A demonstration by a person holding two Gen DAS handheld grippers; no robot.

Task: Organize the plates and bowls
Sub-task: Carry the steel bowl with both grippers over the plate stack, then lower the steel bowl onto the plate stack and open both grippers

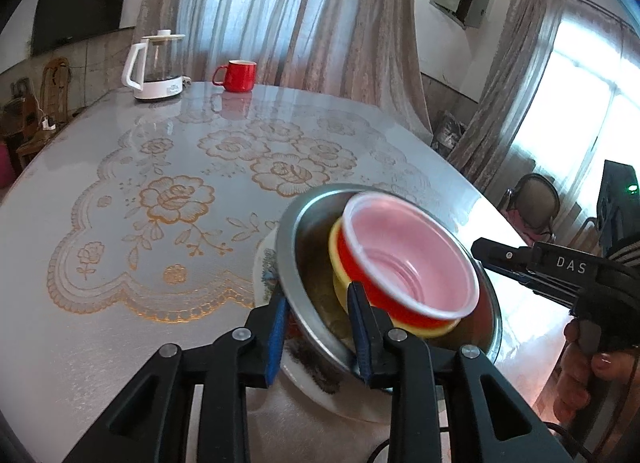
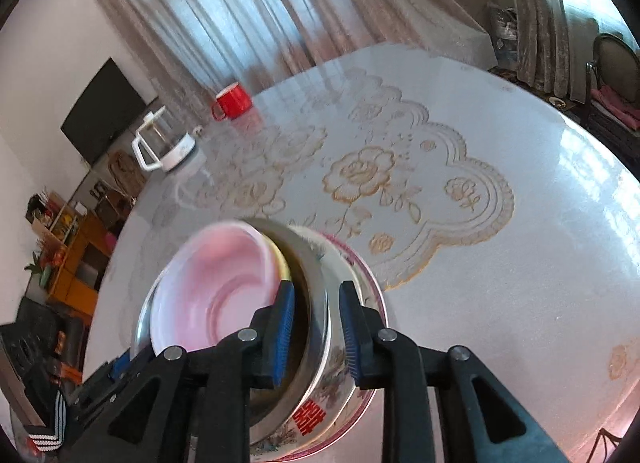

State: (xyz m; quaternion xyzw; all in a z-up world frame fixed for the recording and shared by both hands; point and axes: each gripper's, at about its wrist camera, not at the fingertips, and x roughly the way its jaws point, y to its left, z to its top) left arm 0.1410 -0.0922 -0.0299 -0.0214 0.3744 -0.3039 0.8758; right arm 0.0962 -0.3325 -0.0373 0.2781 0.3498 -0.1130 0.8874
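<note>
Letting go looks like the step in hand: the nested stack sits lower centre in both wrist views, red bowl (image 1: 404,259) on a yellow one inside the steel bowl (image 1: 308,239), over a patterned bowl (image 2: 340,375) and plate. The left gripper (image 1: 318,333) and right gripper (image 2: 318,339) both straddle the rim with pads slightly off it, gripping nothing. I'd back out straight so nothing tips. The kettle (image 1: 154,65) and red mug (image 1: 236,75) sit upper left, well clear.

A red bowl (image 1: 408,259) with pink inside sits lower right in a yellow bowl (image 1: 340,247) and a silver bowl (image 1: 292,247), on a grey tablecloth (image 1: 160,191) with golden roses.
</note>
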